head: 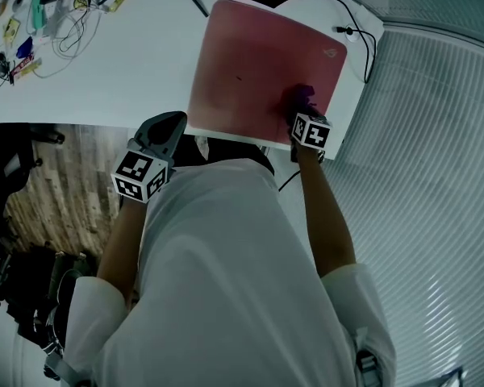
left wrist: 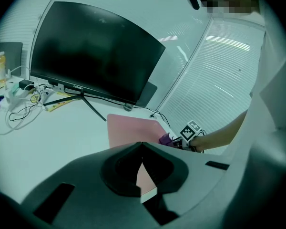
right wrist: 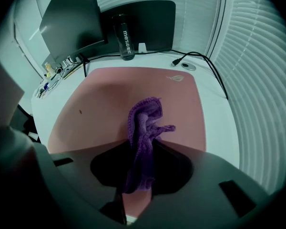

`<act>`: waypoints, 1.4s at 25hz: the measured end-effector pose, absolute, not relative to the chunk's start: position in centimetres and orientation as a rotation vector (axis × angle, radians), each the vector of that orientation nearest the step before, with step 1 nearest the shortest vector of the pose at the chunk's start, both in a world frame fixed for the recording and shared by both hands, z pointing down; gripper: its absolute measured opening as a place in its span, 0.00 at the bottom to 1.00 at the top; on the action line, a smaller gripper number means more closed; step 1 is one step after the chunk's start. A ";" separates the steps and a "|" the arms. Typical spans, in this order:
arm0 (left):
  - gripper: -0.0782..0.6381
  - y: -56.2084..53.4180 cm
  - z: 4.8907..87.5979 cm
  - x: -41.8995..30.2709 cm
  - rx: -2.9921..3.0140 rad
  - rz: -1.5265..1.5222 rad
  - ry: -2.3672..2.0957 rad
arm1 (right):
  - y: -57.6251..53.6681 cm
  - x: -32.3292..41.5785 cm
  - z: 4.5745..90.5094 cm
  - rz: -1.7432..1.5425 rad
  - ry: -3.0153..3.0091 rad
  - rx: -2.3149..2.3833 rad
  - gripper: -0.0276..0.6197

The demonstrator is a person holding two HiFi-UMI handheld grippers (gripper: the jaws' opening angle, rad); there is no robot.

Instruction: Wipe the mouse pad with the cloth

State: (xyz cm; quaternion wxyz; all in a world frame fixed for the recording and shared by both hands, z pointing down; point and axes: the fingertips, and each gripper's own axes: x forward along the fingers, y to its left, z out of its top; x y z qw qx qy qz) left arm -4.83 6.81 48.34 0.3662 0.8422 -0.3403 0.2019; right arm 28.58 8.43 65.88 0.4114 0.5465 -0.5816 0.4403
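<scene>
The right claw point(right wrist: 143, 144) is clamped on a purple cloth point(right wrist: 145, 120) — the cloth's bunched end lies on the pink mouse pad point(right wrist: 95, 104), toward its near right part. The left claw point(left wrist: 142, 144) is closed on nothing, held at the near edge of the white counter point(left wrist: 62, 128) — just beside the pad's near left corner. A dark monitor point(left wrist: 95, 51) stands behind.

Pink rectangular fabric mouse pad point(head: 250, 63) lies flat; crumpled purple knitted cloth point(right wrist: 144, 123) rests bunched on the pad's near right area
</scene>
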 end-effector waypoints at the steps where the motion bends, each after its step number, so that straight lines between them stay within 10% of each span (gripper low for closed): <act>1: 0.13 6.8 48.4 -5.1 2.165 0.519 -0.874 | 8.3 28.1 65.9 1.112 -1.467 1.374 0.24; 35: 0.13 4.5 49.1 -12.9 2.150 0.515 -0.875 | 3.9 8.0 65.6 1.174 -1.644 1.220 0.24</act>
